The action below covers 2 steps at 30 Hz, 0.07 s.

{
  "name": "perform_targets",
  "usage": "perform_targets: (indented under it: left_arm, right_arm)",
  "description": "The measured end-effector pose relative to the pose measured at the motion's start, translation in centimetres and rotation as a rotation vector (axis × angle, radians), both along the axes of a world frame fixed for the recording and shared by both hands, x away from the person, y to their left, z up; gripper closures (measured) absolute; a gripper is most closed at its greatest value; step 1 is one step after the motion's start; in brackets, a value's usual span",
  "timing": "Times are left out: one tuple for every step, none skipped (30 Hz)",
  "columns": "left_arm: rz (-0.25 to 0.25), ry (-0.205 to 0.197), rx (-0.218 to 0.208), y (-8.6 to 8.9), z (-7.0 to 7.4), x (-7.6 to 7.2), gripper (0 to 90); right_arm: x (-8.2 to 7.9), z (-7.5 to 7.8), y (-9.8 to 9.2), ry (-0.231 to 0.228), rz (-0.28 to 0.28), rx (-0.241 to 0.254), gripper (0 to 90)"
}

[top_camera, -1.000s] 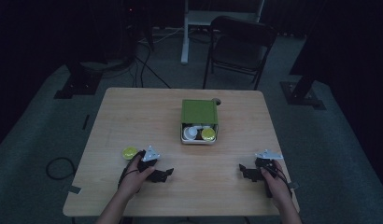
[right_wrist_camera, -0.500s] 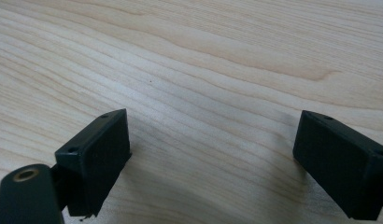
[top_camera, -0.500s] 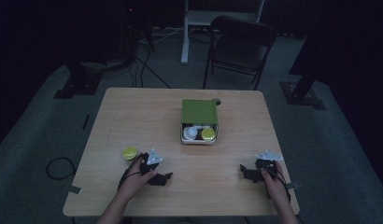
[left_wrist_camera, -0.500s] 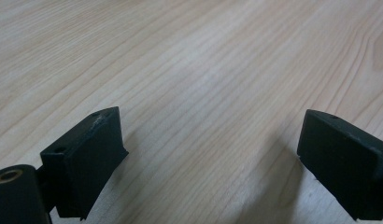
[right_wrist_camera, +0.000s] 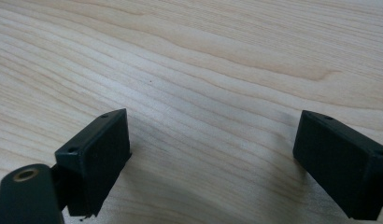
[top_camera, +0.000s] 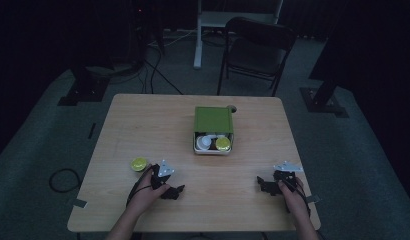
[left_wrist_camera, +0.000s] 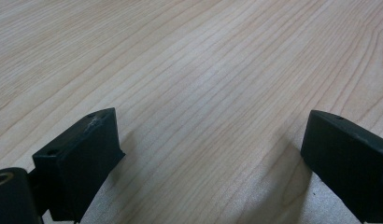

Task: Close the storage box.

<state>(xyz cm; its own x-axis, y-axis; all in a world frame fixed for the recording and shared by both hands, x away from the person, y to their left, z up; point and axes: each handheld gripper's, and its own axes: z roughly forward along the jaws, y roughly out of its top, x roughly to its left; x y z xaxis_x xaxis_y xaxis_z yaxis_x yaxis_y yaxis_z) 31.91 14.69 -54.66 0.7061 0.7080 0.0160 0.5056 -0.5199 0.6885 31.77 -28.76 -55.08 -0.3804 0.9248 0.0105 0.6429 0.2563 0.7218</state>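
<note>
My left gripper [top_camera: 174,192] rests low on the wooden table [top_camera: 143,120] near its front left. In the left gripper view its jaws [left_wrist_camera: 213,149] stand wide apart over bare wood; they have just been opening, with nothing between them. My right gripper [top_camera: 263,184] lies near the front right, and in the right gripper view it [right_wrist_camera: 213,149] is open over bare wood too. A small yellow round lid [top_camera: 139,163] lies just left of the left hand. A green box [top_camera: 213,120] at the table's middle has a white tray [top_camera: 197,148] holding a white piece and a yellow one.
A dark folding chair [top_camera: 258,50] and a white stand [top_camera: 198,35] are beyond the table's far edge. Black stand bases [top_camera: 78,92] and cables lie on the grey floor at the sides. Bare wood stretches between the two grippers.
</note>
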Motion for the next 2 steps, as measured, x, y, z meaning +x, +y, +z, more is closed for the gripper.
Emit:
perform_targets:
  left_arm:
    - [0.0, 0.0, -0.001, 0.0, -0.01, 0.0, 4.9]
    - [0.0, 0.0, -0.001, 0.0, -0.01, 0.0, 4.8]
  right_arm:
    - [0.0, 0.0, 0.0, 0.0, 0.0, 0.0, 10.4]
    - [0.0, 0.0, 0.0, 0.0, 0.0, 0.0, 10.4]
